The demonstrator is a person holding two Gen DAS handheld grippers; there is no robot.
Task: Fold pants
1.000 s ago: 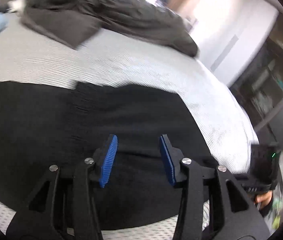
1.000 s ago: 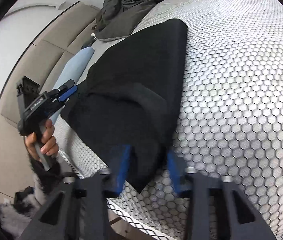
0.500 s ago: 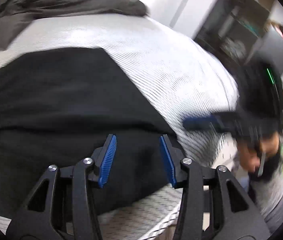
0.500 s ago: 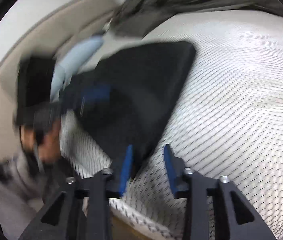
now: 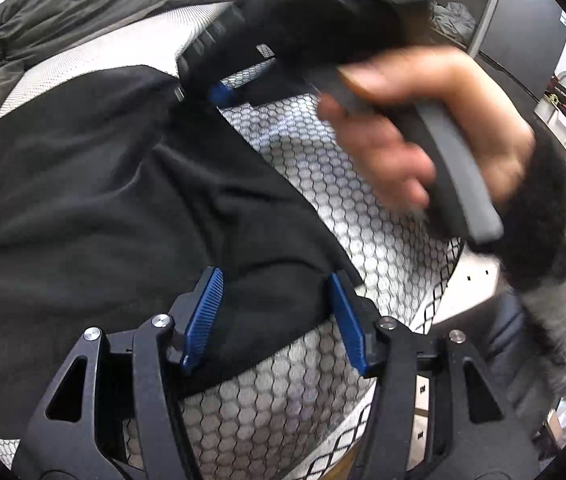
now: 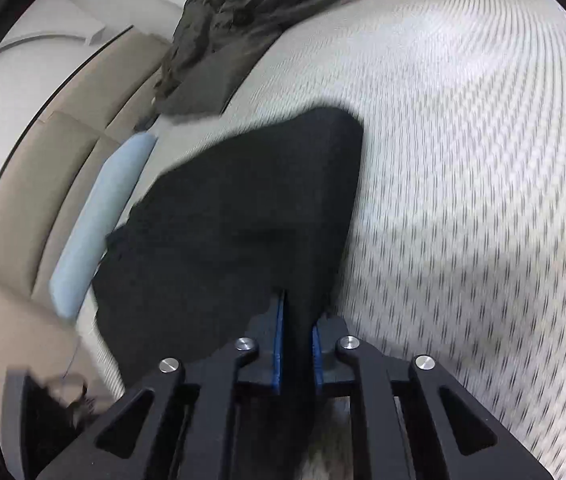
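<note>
Black pants lie already folded at least once on the bed, on the white honeycomb-pattern cover, near its front edge.

Right gripper: fingers together, clamped on a bunched corner of the pants. Cloth fills the narrow gap between the blue pads and hangs out below them. That corner looks like the one meant to be carried over for the next fold.

Left gripper: jaws opening, pads apart. The near edge of the pants sits between them, but the pads don't press on it, so there is no grip there. My read: it is lining up on the neighbouring corner so both ends of that edge lift together and the fold stays square.

From the left wrist view, the person's right hand on its handle crosses right in front, gripper tip at the far side of the pants. The two tools are close together, so there is some risk of a clash.

Away from the work: a dark grey crumpled blanket at the far end of the bed and a light blue pillow against the beige headboard.

Right wrist view is motion-blurred, so cloth detail is poor.
</note>
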